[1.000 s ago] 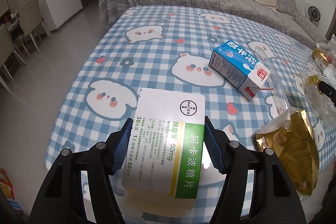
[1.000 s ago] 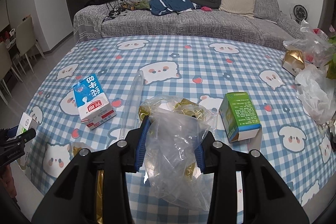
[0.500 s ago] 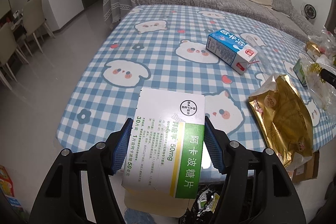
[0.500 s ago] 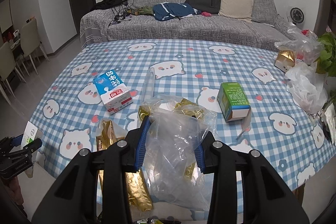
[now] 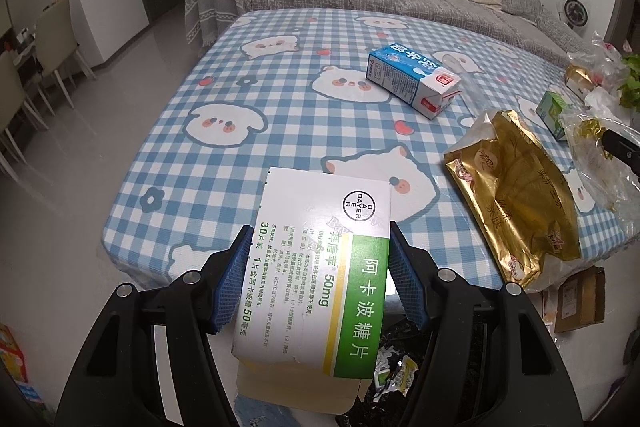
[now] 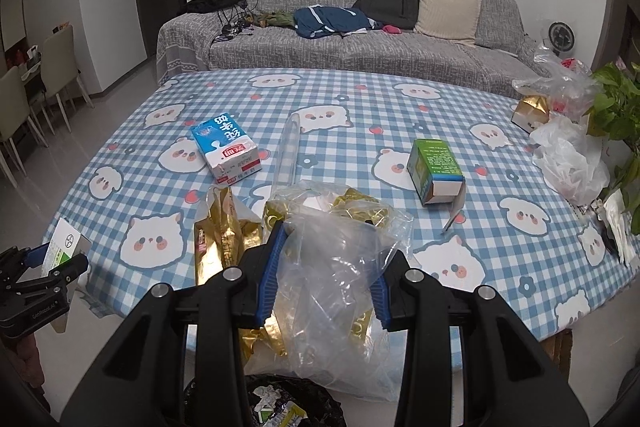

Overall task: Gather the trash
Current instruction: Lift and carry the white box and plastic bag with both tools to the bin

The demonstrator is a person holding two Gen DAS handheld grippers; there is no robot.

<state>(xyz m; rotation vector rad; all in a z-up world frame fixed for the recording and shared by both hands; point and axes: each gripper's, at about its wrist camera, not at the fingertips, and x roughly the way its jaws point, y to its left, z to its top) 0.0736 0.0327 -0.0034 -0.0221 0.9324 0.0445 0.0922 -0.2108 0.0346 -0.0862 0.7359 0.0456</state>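
My left gripper [image 5: 318, 267] is shut on a white and green medicine box [image 5: 320, 267], held off the near edge of the checkered table [image 5: 248, 163]. In the right wrist view my right gripper [image 6: 326, 267] is shut on a clear plastic bag [image 6: 336, 267] with gold wrappers inside. Below both hangs a black-lined trash bin [image 6: 280, 405] holding scraps. Lying flat on the table are a blue milk carton [image 5: 414, 79], a gold bag [image 5: 516, 191] at the near edge, and a green box [image 6: 434, 165]. The left gripper with its box also shows at the far left [image 6: 60, 259].
A clear plastic tube [image 6: 288, 151] lies mid-table. Plastic bags [image 6: 568, 155] and a potted plant [image 6: 616, 107] crowd the table's right side. A grey sofa [image 6: 360, 47] stands behind, chairs [image 5: 52, 51] at left, and a cardboard box [image 5: 576, 299] on the floor.
Both grippers have drawn back from over the table to past its near edge, still holding the box and the bag. The trash bin has come into view below them.
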